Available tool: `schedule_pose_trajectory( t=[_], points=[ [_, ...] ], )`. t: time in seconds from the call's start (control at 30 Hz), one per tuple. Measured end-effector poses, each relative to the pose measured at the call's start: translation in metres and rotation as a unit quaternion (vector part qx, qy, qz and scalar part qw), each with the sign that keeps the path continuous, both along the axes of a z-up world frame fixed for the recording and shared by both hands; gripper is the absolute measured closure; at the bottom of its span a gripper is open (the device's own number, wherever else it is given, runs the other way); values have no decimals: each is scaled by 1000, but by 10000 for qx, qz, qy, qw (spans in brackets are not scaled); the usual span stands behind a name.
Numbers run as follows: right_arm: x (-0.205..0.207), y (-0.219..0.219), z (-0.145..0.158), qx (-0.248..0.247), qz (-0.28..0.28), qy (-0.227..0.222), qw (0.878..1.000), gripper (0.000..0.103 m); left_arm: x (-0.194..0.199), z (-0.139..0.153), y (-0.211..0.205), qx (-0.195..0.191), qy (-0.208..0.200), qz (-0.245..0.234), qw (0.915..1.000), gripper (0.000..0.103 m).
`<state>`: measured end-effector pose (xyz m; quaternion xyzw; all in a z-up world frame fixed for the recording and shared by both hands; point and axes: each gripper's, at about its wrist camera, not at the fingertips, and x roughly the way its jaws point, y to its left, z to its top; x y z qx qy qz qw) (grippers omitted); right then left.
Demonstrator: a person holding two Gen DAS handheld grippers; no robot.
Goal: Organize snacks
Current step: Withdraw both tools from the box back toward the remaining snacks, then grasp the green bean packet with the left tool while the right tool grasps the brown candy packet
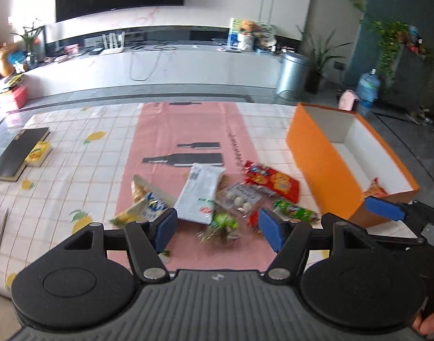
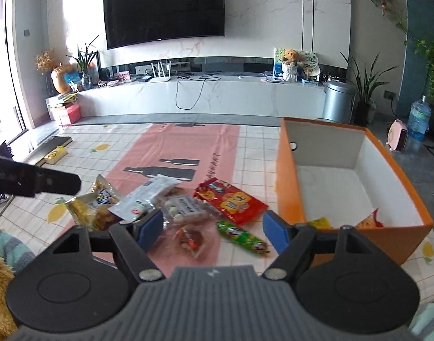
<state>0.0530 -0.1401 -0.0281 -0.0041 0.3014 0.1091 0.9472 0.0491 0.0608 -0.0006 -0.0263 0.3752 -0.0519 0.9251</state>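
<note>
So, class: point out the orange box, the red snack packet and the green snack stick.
orange box (image 2: 290, 187), right wrist view, left outer wall.
red snack packet (image 2: 231, 200), right wrist view, middle.
green snack stick (image 2: 241, 237), right wrist view, middle.

Both cams ride low behind own fingers, looking forward and down across table toward TV wall. Left wrist view: close over snack pile (image 1: 217, 196), orange box (image 1: 316, 153) off to right, other gripper's blue pad (image 1: 383, 209) poking in at right edge. Right wrist view: bit further right, box (image 2: 290, 187) near and big, TV (image 2: 162, 8) fully in frame. Shared: snack pile (image 2: 174, 201), box, pink mat (image 2: 188, 147), TV bench (image 2: 205, 93).
</note>
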Motion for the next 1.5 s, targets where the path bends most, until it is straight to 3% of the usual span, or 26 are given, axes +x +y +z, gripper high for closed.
schedule_pose_trajectory(
  t=[0.17,0.33,0.67,1.4,1.5],
  points=[
    [4,15,-18,6,-4,136,9999,29,-2,-19,1,-98,80,10,9999,25],
    [17,17,-32,40,-45,443,9990,36,7,-31,-5,-56,201,-69,9998,26],
    [54,20,-55,180,-98,798,9966,38,47,-56,0,-488,823,270,9950,32],
    [114,30,-108,558,-38,1566,9861,39,94,-99,19,-1496,1678,774,9713,32],
    [116,27,-114,670,-51,1676,9836,49,97,-105,18,-1582,1747,833,9683,32]
  ],
)
